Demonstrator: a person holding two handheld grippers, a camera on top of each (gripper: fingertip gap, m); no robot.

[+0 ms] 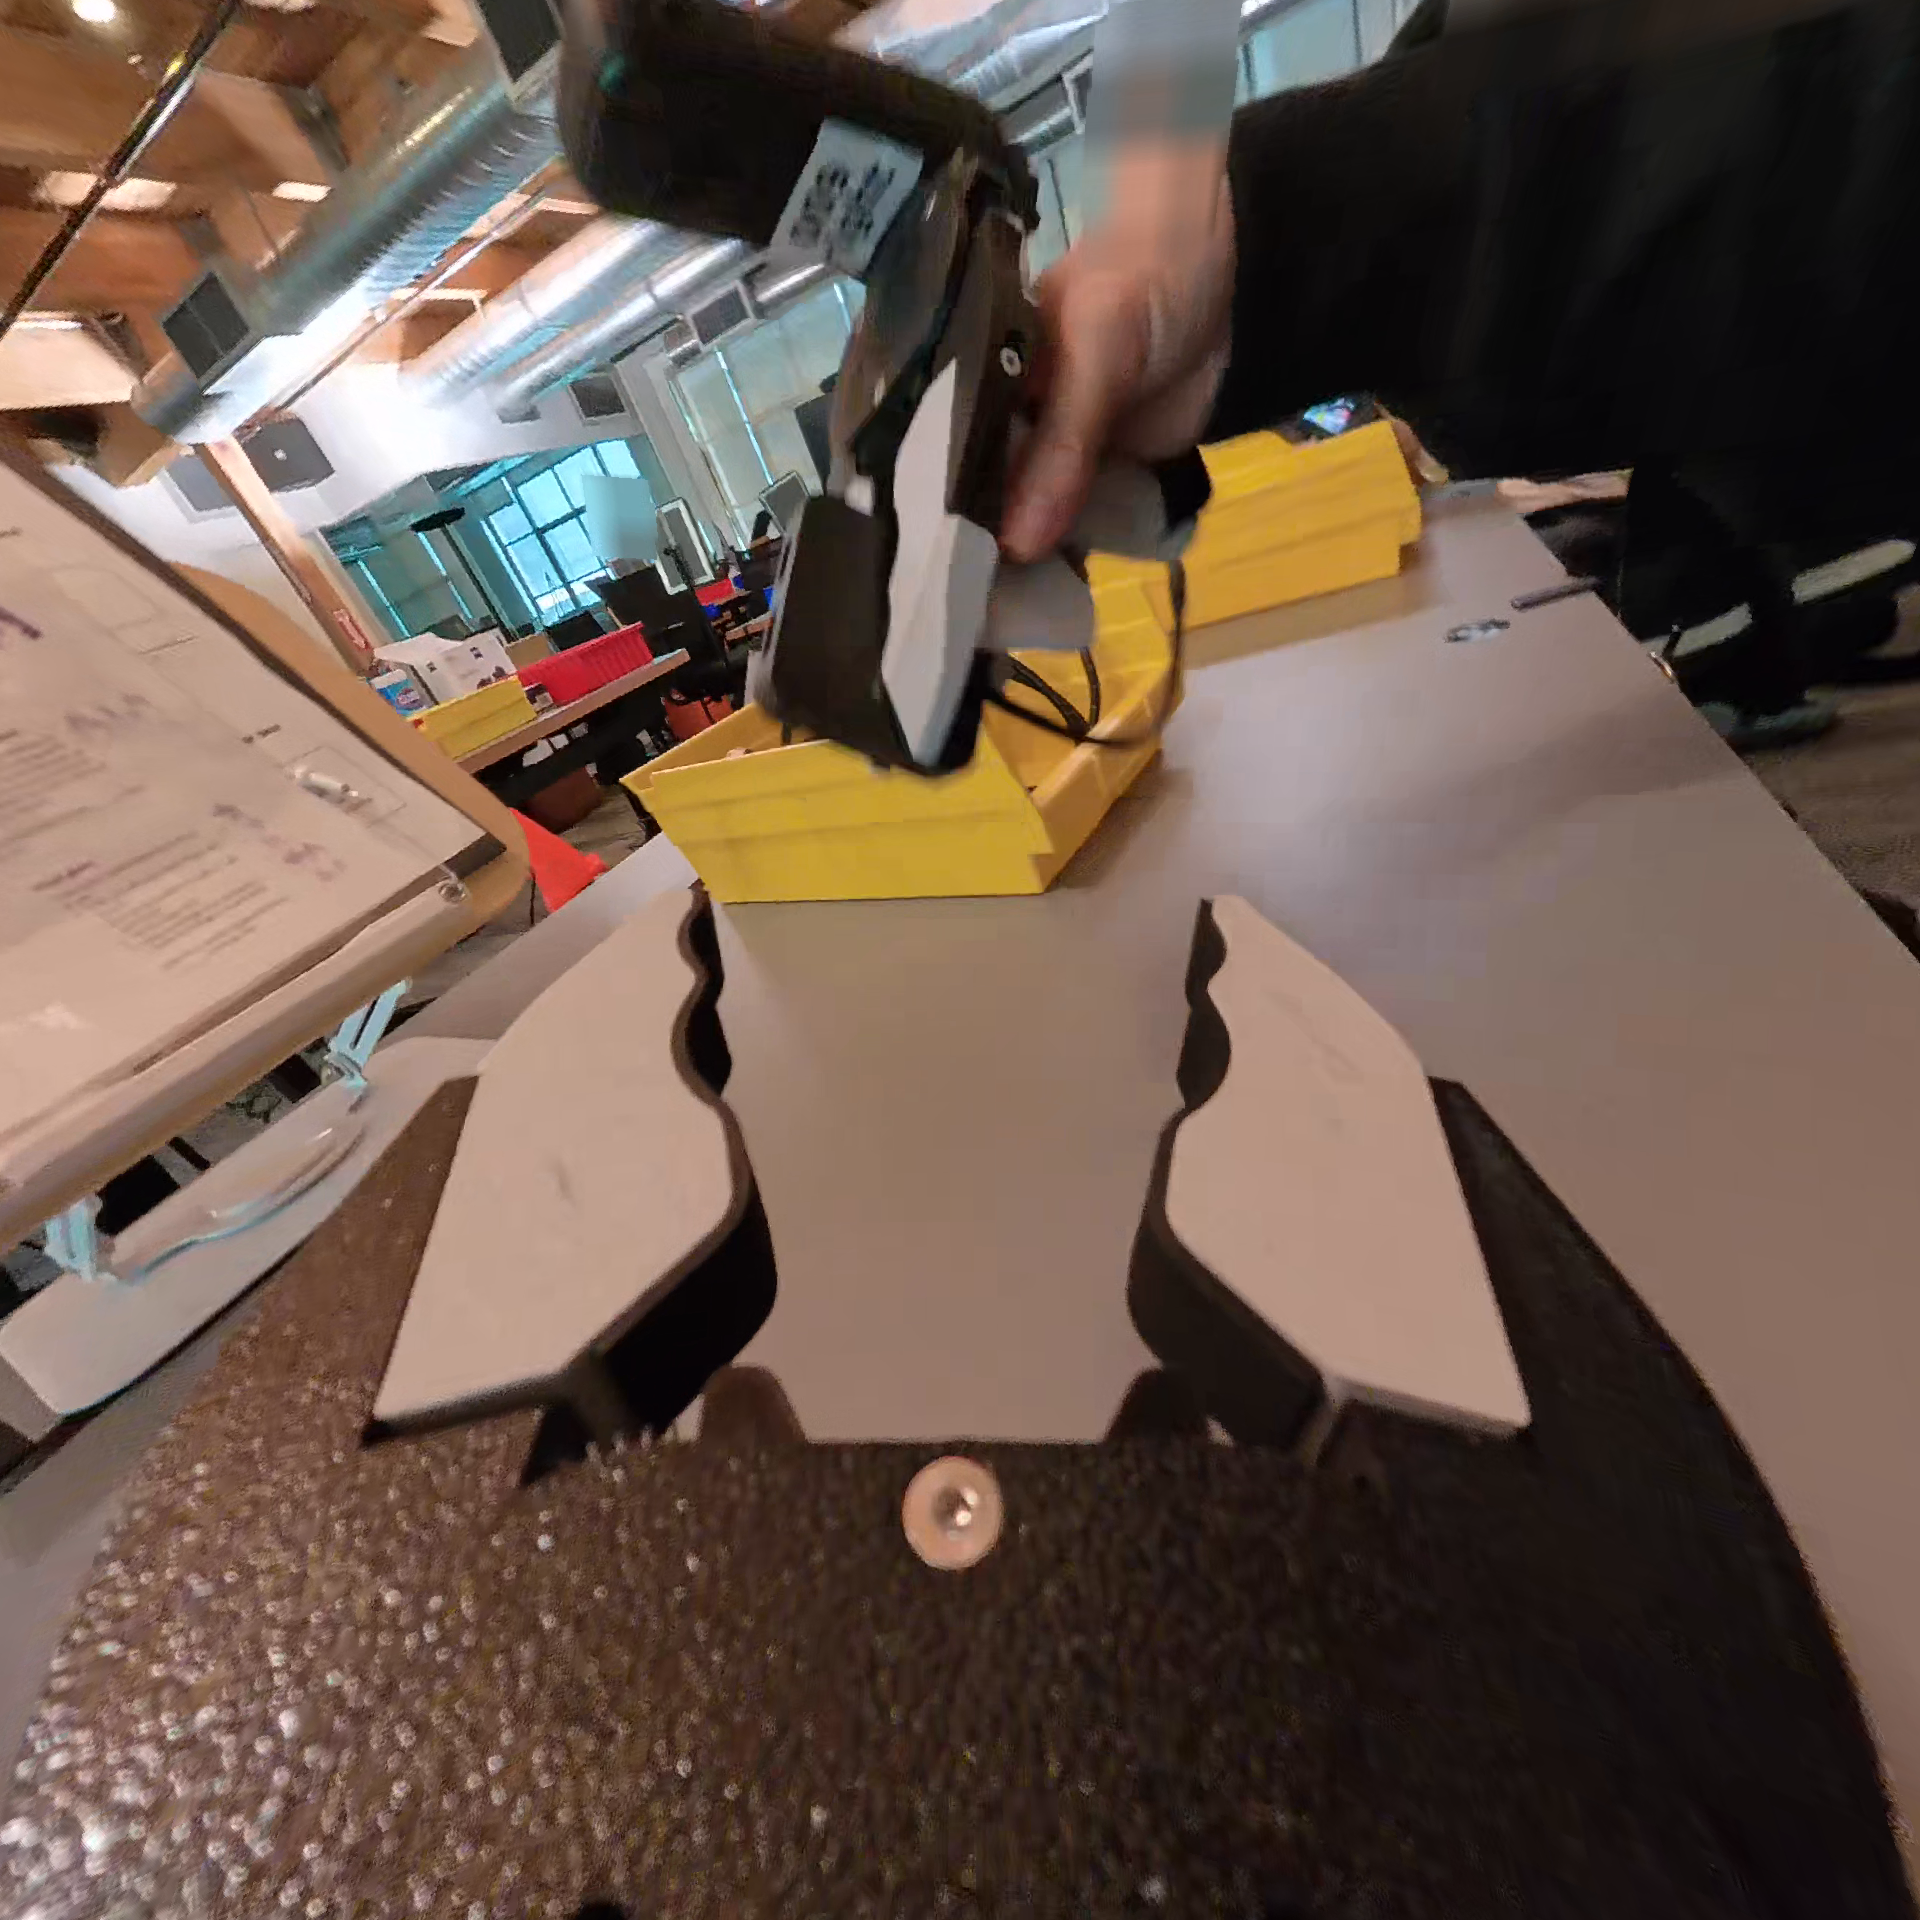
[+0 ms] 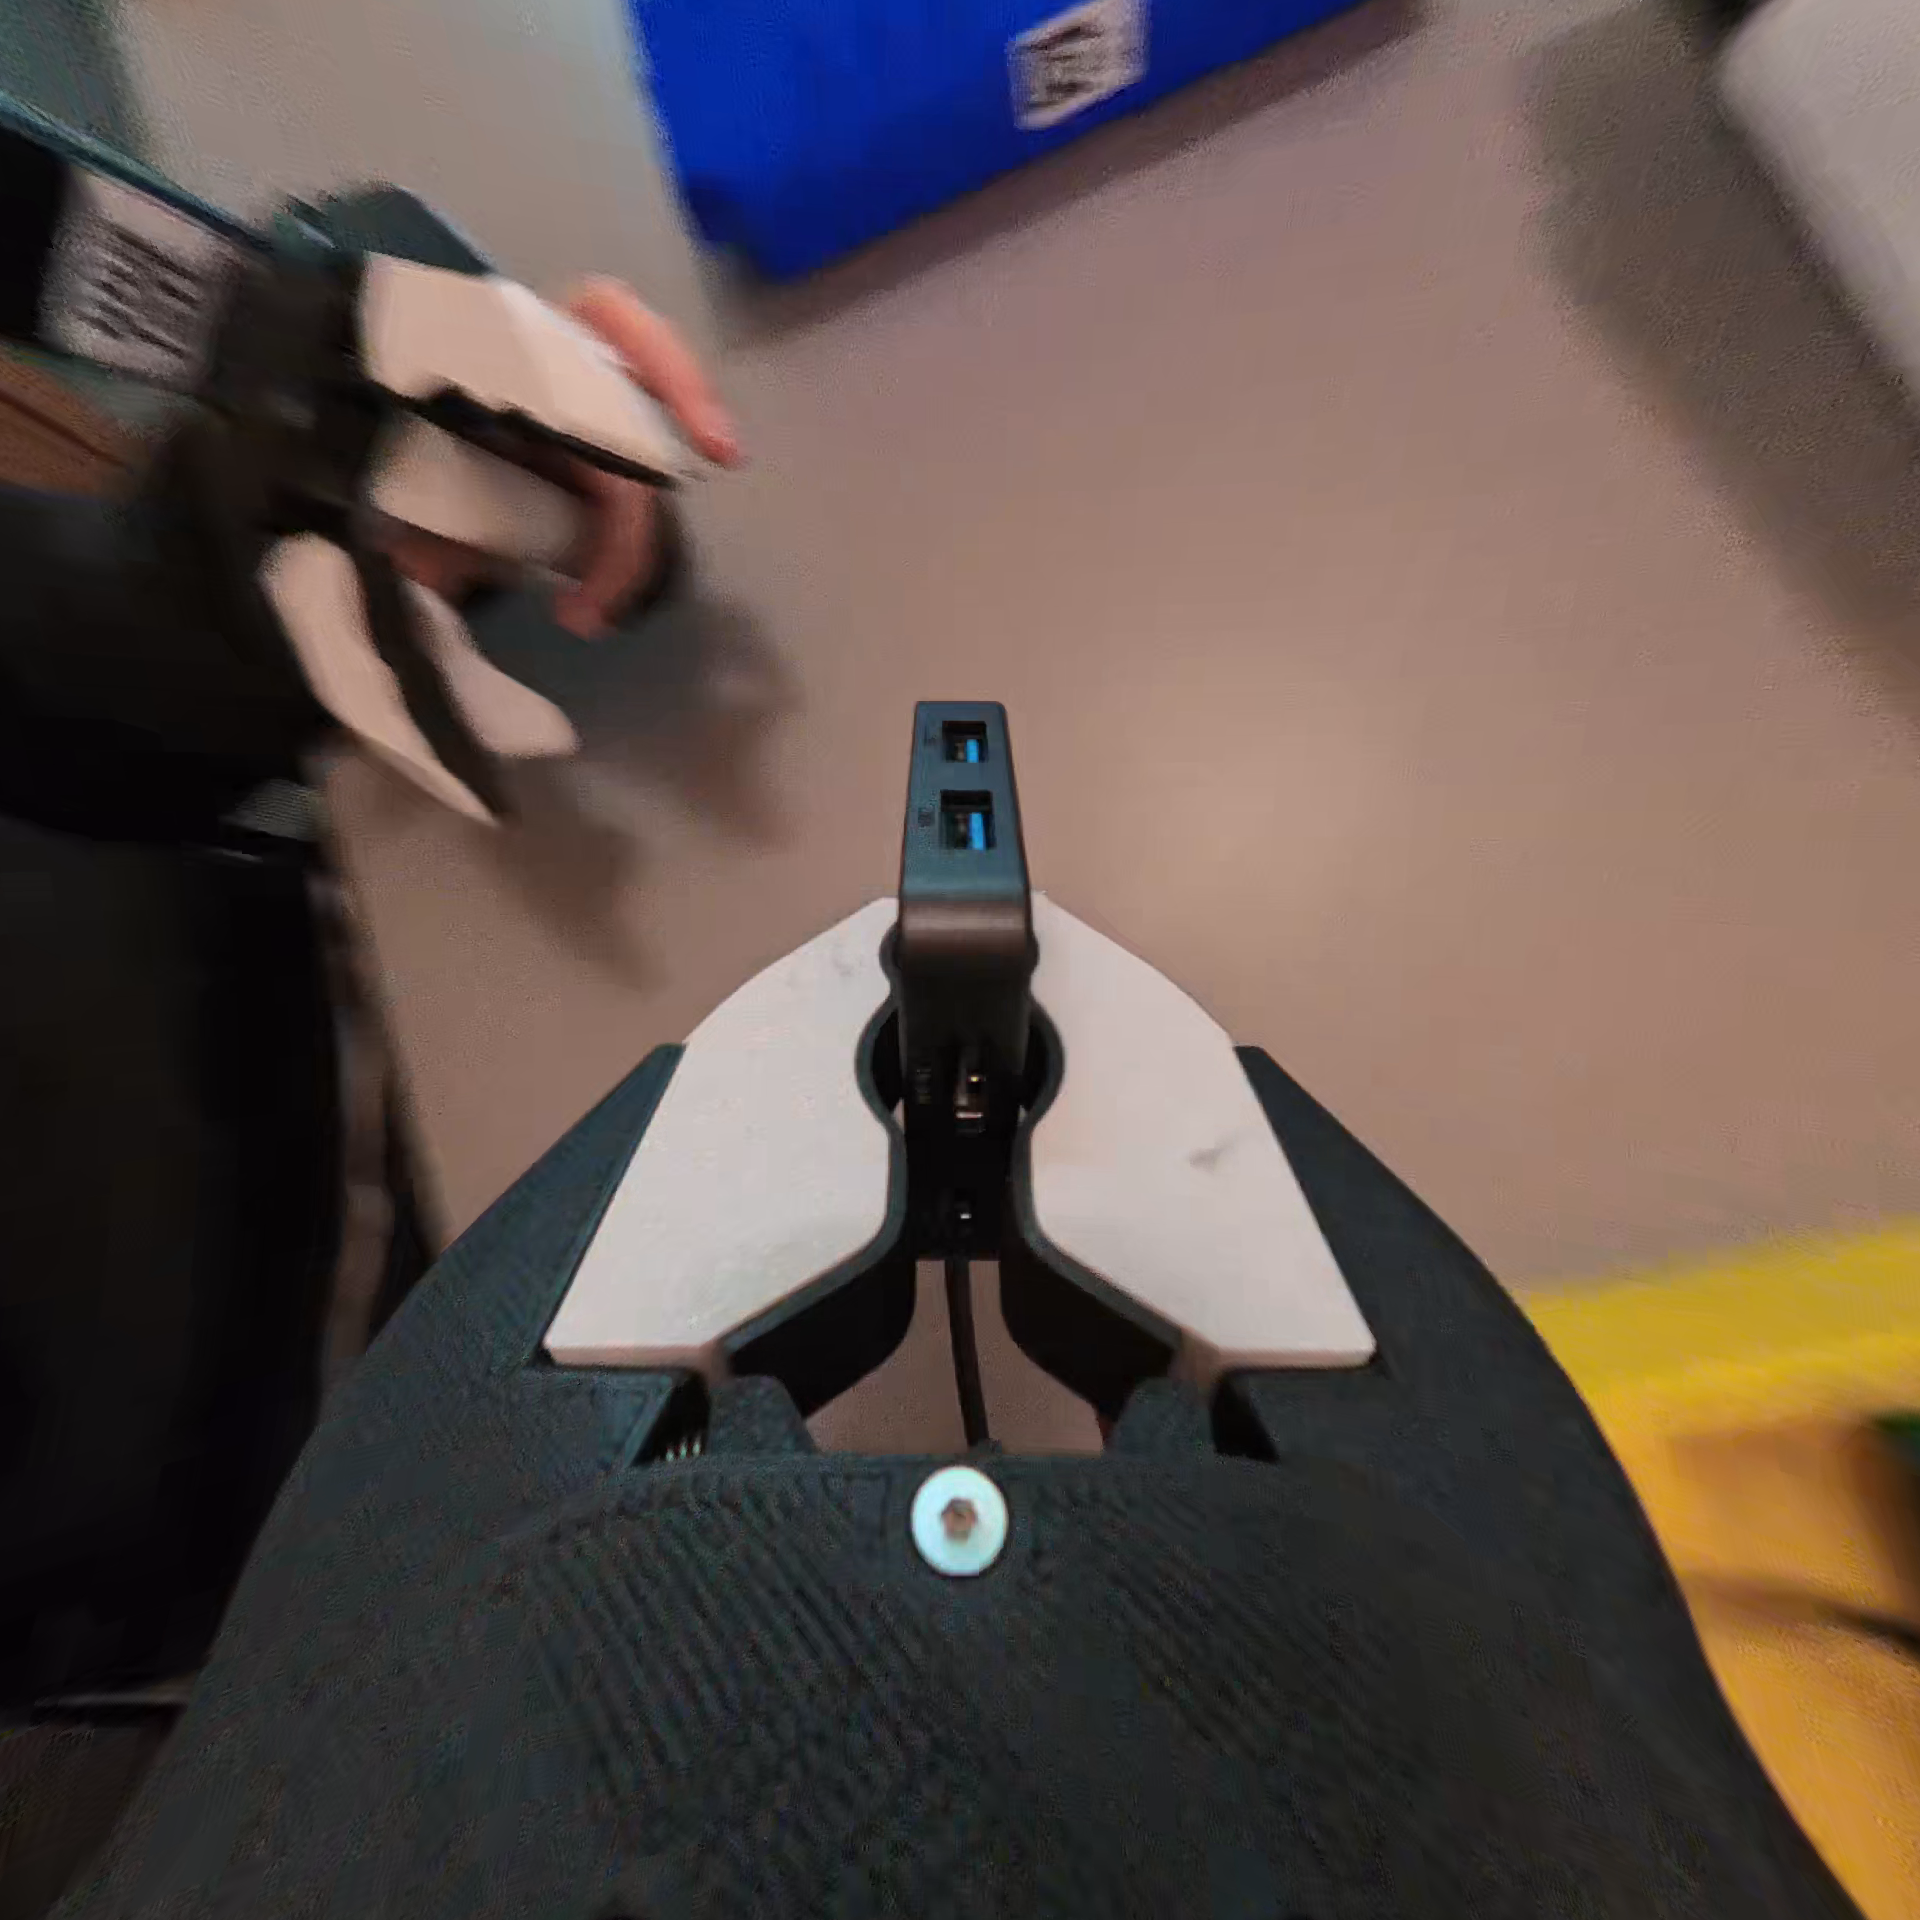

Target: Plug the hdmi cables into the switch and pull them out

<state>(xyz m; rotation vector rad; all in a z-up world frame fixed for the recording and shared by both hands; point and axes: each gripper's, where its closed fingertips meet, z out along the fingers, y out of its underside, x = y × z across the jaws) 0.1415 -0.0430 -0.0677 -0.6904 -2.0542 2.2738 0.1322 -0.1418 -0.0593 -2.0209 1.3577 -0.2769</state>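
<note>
My right gripper [image 2: 966, 935] is shut on a small black switch box [image 2: 964, 821] that sticks out forward between the fingers, with two blue ports facing up. A thin black cable [image 2: 966, 1351] runs back from the box. In the left wrist view the same gripper [image 1: 914, 748] holds the box [image 1: 831, 623] tilted just above a yellow bin [image 1: 862, 831], with black cables [image 1: 1060, 696] trailing into the bin. My left gripper [image 1: 953, 914] is open and empty over bare grey table [image 1: 1351, 831], short of the bin. It also shows blurred in the right wrist view [image 2: 597, 623].
A second yellow bin [image 1: 1309, 509] stands farther back on the table. A clear stand holding a printed sheet [image 1: 187, 831] is at the left edge. A blue bin [image 2: 935, 104] lies ahead in the right wrist view. A person's hand [image 1: 1132, 343] holds the right gripper.
</note>
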